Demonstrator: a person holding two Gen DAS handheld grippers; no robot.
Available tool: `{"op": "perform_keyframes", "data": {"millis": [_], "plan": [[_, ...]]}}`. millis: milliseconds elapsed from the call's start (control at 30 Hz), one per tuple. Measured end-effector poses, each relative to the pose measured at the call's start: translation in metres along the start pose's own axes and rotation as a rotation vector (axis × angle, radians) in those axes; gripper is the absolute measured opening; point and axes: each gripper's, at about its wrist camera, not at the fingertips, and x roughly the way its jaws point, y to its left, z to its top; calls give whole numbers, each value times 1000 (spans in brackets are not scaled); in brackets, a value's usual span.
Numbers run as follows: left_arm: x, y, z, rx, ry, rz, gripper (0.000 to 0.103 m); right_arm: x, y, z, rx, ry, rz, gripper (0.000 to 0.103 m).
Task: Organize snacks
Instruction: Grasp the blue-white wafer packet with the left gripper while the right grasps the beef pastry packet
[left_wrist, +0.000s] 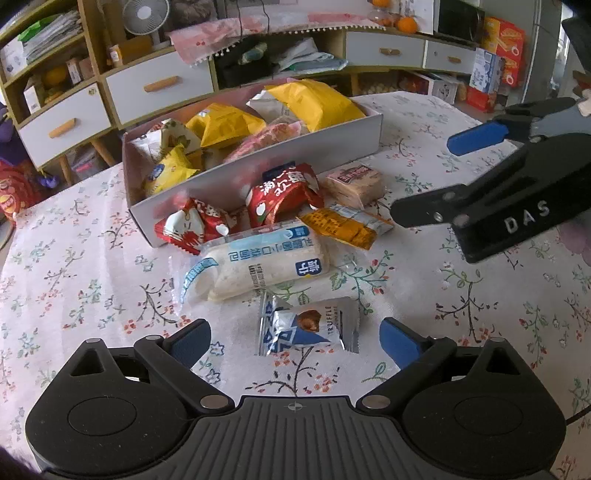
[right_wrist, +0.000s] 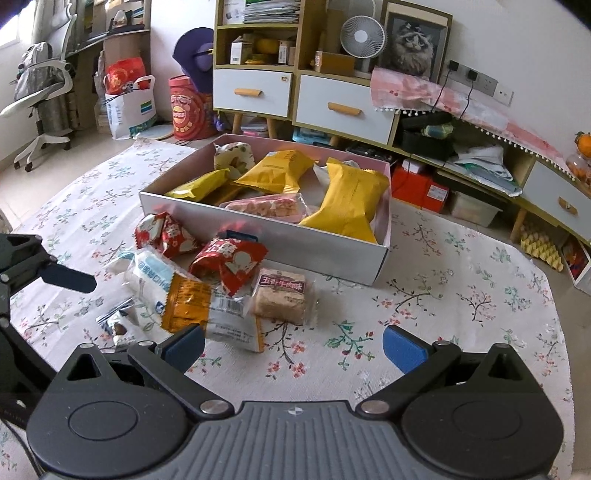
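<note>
A white box (left_wrist: 258, 184) (right_wrist: 295, 243) holds several yellow and pink snack packs. Loose snacks lie in front of it: a silver truffle candy (left_wrist: 308, 326) (right_wrist: 118, 325), a white bread roll pack (left_wrist: 255, 262) (right_wrist: 147, 277), an orange-and-white pack (left_wrist: 340, 223) (right_wrist: 207, 310), two red packs (left_wrist: 280, 192) (left_wrist: 192, 223) (right_wrist: 229, 262) (right_wrist: 166, 234) and a beige cake bar (left_wrist: 354, 181) (right_wrist: 282, 295). My left gripper (left_wrist: 295, 341) is open and empty, just before the truffle candy. My right gripper (right_wrist: 293, 347) is open and empty, near the orange pack and cake bar; it shows in the left wrist view (left_wrist: 436, 177).
The floral tablecloth (left_wrist: 74, 277) (right_wrist: 461, 295) covers the table. Cabinets with drawers (right_wrist: 255, 92), a fan (right_wrist: 362, 37), bags and an office chair (right_wrist: 40, 88) stand behind the table. The left gripper shows at the left edge of the right wrist view (right_wrist: 55, 275).
</note>
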Motion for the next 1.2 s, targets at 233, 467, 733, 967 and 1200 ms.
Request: {"op": "perform_keyframes", "data": {"millis": [233, 467, 733, 967, 1200], "plan": [[5, -1, 4, -2, 2, -23, 90, 12, -8, 4, 42, 0, -7, 86], [8, 2, 8, -19, 4, -50, 70, 27, -13, 9, 80, 10, -4, 86], [7, 3, 10, -8, 0, -60, 49, 43, -17, 15, 143, 37, 16, 79], [5, 4, 9, -10, 3, -57, 40, 51, -18, 17, 188, 58, 34, 61], [5, 4, 9, -7, 4, -51, 39, 53, -13, 19, 161, 67, 53, 32]]}}
